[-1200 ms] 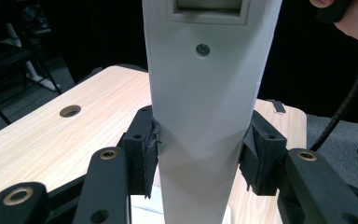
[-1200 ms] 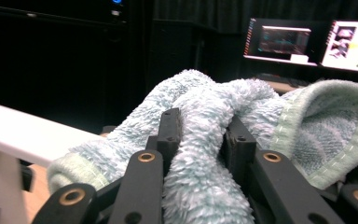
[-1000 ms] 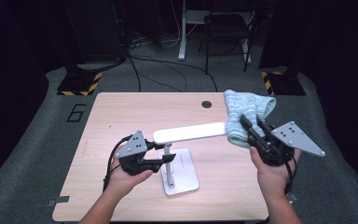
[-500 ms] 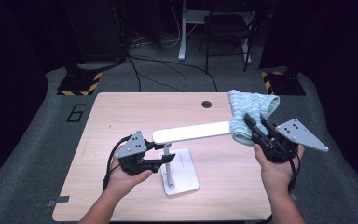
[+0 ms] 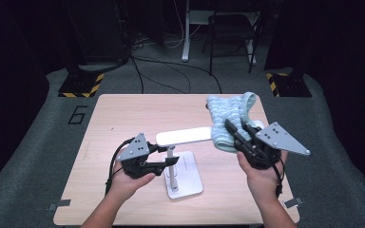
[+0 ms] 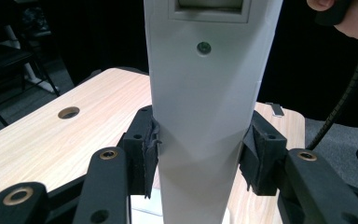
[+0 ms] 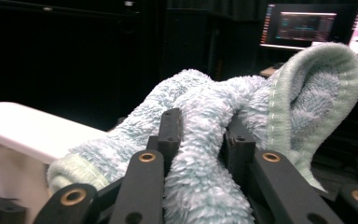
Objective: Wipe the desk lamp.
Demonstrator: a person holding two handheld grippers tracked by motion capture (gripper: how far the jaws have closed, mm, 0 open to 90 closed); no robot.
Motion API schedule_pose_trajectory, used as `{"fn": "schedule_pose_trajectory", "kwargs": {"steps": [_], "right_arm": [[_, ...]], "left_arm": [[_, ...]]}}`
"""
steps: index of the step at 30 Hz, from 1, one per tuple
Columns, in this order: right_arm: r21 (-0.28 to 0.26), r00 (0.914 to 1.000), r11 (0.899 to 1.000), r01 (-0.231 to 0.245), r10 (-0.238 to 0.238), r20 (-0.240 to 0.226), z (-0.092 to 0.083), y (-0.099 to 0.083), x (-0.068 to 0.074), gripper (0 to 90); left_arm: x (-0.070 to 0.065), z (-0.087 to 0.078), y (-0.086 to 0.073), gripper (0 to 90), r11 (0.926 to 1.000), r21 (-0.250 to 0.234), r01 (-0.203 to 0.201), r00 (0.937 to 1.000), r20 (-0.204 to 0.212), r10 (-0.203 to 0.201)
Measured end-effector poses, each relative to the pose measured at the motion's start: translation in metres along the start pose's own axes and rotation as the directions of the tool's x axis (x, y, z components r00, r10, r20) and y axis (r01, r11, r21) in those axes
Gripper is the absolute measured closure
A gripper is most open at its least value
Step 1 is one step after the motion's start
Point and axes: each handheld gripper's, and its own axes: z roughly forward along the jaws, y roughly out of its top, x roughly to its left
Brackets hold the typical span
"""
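A white desk lamp stands on the wooden table (image 5: pixel 123 114), with a flat base (image 5: pixel 185 180), a thin post (image 5: pixel 171 153) and a long horizontal head (image 5: pixel 183 137). My left gripper (image 5: pixel 170 162) is shut on the post; in the left gripper view its jaws press both sides of the post (image 6: pixel 200 116). A fluffy light-blue towel (image 5: pixel 228 114) lies over the right end of the head, and my right gripper (image 5: pixel 231 128) is shut on it. In the right gripper view the towel (image 7: pixel 205 121) bulges between the jaws, with the lamp head (image 7: pixel 23 130) at the left.
The table has a round cable hole (image 6: pixel 68 112). Behind the table the grey floor carries cables (image 5: pixel 171 71), a chair (image 5: pixel 230 33) and two yellow-and-black striped blocks (image 5: pixel 83 85). Monitors (image 7: pixel 307 23) glow in the dark beyond the towel.
My right gripper drifted a little right with the towel, then came back left, so the towel now covers the lamp head's right end. The left gripper stayed on the post.
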Motion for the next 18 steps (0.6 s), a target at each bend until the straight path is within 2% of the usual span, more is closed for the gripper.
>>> {"fn": "schedule_pose_trajectory", "kwargs": {"steps": [7, 9, 18], "right_arm": [[-0.001, 0.9952, 0.999, 0.042, -0.042, -0.089, 0.018, 0.007, 0.035, 72.9], [0.002, 0.993, 0.999, 0.043, -0.043, -0.111, 0.023, 0.009, 0.044, 72.9], [-0.006, 0.9815, 0.998, 0.055, -0.055, -0.183, 0.039, 0.014, 0.075, 72.8]], "left_arm": [[0.001, -0.001, 0.0, 52.5, 1.0, 0.002, -0.009, 1.0, 0.004, 0.009], [0.0, -0.001, -0.001, 52.5, 1.0, 0.002, 0.003, 1.0, 0.007, -0.003], [0.0, -0.001, -0.001, 52.5, 1.0, -0.004, 0.002, 1.0, 0.002, -0.002]]}}
